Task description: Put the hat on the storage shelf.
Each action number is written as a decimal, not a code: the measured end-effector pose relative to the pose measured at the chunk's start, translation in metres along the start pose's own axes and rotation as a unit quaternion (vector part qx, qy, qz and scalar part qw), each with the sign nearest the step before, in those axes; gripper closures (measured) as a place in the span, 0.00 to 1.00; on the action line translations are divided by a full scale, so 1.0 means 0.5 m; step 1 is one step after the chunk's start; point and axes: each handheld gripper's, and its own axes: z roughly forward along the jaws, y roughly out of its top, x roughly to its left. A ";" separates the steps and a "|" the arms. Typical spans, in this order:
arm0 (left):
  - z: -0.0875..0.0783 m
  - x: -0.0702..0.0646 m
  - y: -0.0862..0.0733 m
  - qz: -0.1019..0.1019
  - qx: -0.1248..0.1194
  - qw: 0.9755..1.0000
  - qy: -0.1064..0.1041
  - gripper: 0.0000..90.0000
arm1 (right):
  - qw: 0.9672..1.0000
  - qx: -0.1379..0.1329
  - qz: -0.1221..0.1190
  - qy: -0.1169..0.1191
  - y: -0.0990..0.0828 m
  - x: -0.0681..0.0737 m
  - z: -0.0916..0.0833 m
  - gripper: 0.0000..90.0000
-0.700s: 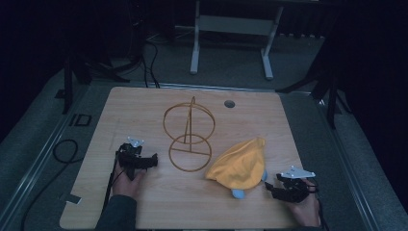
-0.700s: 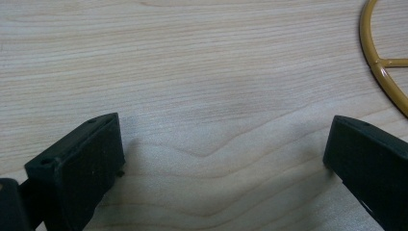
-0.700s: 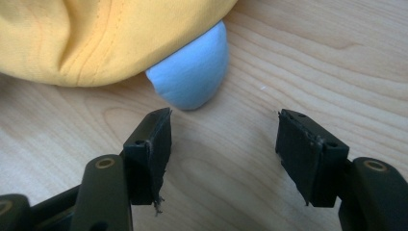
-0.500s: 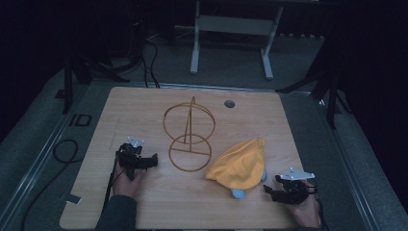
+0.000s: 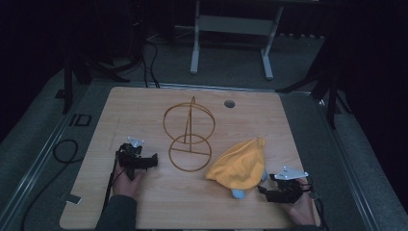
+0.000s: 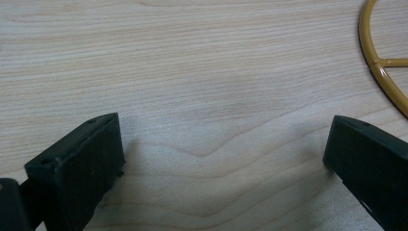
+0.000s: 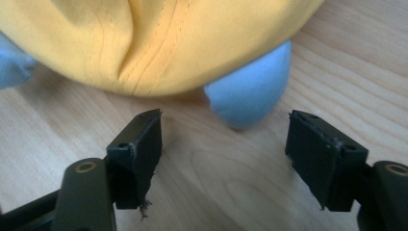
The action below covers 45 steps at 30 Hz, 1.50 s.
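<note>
A yellow cloth (image 5: 240, 162) lies bunched on the wooden table (image 5: 144, 110), with a light blue part (image 5: 237, 193) sticking out from under its near edge. In the right gripper view the yellow cloth (image 7: 159, 38) spreads across the top and the blue part (image 7: 250, 91) lies just beyond the jaws. My right gripper (image 5: 269, 192) (image 7: 223, 139) is open, low over the table, right of the cloth. A gold wire stand (image 5: 188, 137) of two rings stands mid-table. My left gripper (image 5: 150, 161) (image 6: 221, 159) is open just left of the stand's ring (image 6: 380, 62).
A small round grommet (image 5: 229, 103) sits in the table near its far edge. A white metal frame (image 5: 231, 29) stands on the floor behind. Cables (image 5: 62, 149) lie on the floor at the left. A small tag (image 5: 73, 198) sticks at the table's near left corner.
My right gripper has slid slightly toward the near edge and left, nearer the blue part. The left gripper has stayed in place.
</note>
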 end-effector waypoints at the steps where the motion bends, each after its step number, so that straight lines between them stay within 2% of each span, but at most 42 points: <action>1: 0.000 0.000 0.000 0.000 0.000 1.000 0.000 0.00 | 1.000 0.000 0.000 0.000 0.000 0.000 0.000 0.33; 3: 0.000 0.000 0.000 0.000 0.000 1.000 0.000 0.00 | 1.000 -0.003 -0.003 0.001 0.003 -0.002 0.003 0.36; 6: 0.000 0.000 0.000 0.000 0.000 1.000 0.000 0.00 | 1.000 -0.008 -0.007 -0.013 0.009 -0.008 0.008 0.42; 8: 0.000 0.000 0.000 0.000 0.000 1.000 0.000 0.00 | 1.000 -0.012 -0.005 -0.017 0.013 -0.012 0.011 0.53; 9: 0.000 0.000 0.000 0.000 0.000 1.000 0.000 0.00 | 1.000 -0.012 -0.005 -0.017 0.013 -0.012 0.011 0.53; 11: 0.000 0.000 0.000 -0.001 0.000 1.000 0.000 0.00 | 1.000 -0.013 -0.004 -0.015 0.014 -0.013 0.010 0.65; 14: 0.000 0.000 0.000 0.000 0.000 1.000 0.000 0.00 | 1.000 -0.010 0.001 -0.021 0.015 -0.013 0.008 0.77; 18: 0.000 0.000 0.000 0.000 0.000 1.000 0.000 0.00 | 0.998 -0.006 0.003 -0.055 0.016 -0.012 0.003 0.85; 29: 0.000 0.000 0.000 -0.001 0.000 1.000 0.000 0.00 | 0.996 -0.033 0.016 -0.076 0.037 -0.014 -0.012 0.89; 35: 0.000 0.000 0.000 0.000 0.000 1.000 0.000 0.00 | 0.994 -0.072 0.038 -0.079 0.050 -0.027 -0.029 0.91; 41: 0.000 0.000 0.000 0.000 0.000 1.000 0.000 0.00 | 0.992 -0.087 0.037 -0.084 0.066 -0.034 -0.038 0.92; 45: 0.000 0.000 0.000 0.000 0.000 1.000 0.000 0.00 | 0.989 -0.107 0.038 -0.091 0.085 -0.039 -0.055 0.93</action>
